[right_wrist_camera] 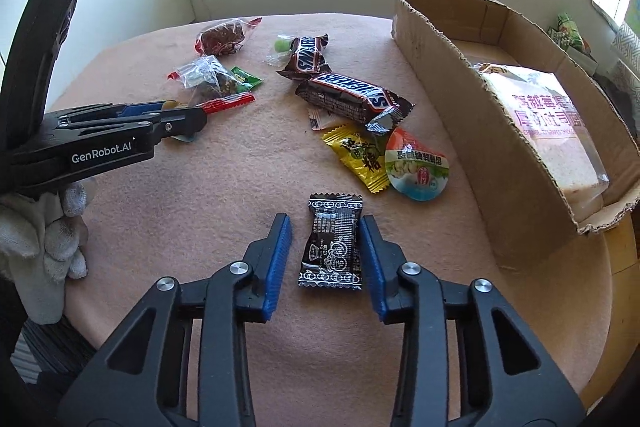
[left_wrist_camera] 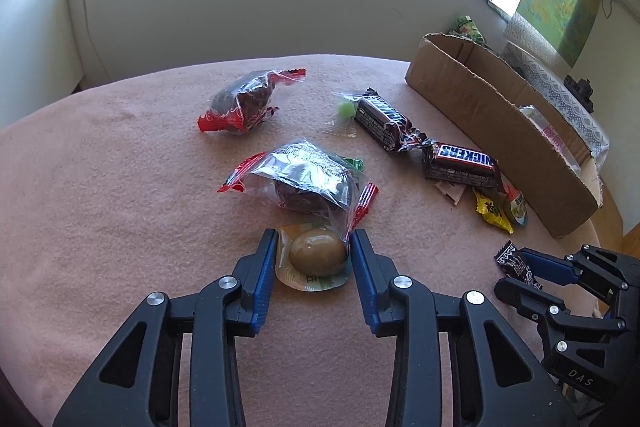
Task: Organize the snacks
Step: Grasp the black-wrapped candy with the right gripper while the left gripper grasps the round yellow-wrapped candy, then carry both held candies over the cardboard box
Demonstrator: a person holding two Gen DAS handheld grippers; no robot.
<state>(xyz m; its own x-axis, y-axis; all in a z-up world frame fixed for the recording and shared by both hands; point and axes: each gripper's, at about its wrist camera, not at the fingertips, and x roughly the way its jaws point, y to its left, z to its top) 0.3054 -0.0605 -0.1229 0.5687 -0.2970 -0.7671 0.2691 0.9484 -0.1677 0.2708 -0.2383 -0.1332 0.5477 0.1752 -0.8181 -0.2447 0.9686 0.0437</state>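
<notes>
A brown egg in a clear vacuum pack (left_wrist_camera: 318, 255) lies on the pink cloth (left_wrist_camera: 120, 207), and my left gripper (left_wrist_camera: 314, 247) is shut on it, one blue pad against each side of the pack. A small black sweet wrapper (right_wrist_camera: 332, 247) lies between the fingers of my right gripper (right_wrist_camera: 325, 231). The right pad touches the wrapper, while a gap shows at the left pad, so this gripper is open. A gloved hand (right_wrist_camera: 52, 227) holds the left gripper (right_wrist_camera: 196, 119) at the left edge of the right wrist view.
A long cardboard box (right_wrist_camera: 452, 75) at the right holds a wrapped cake pack (right_wrist_camera: 556, 131). Two Snickers bars (right_wrist_camera: 348, 97), a yellow sweet (right_wrist_camera: 356, 155), a round jelly cup (right_wrist_camera: 416, 171) and two clear red-edged pastry packs (left_wrist_camera: 308, 179) lie on the cloth.
</notes>
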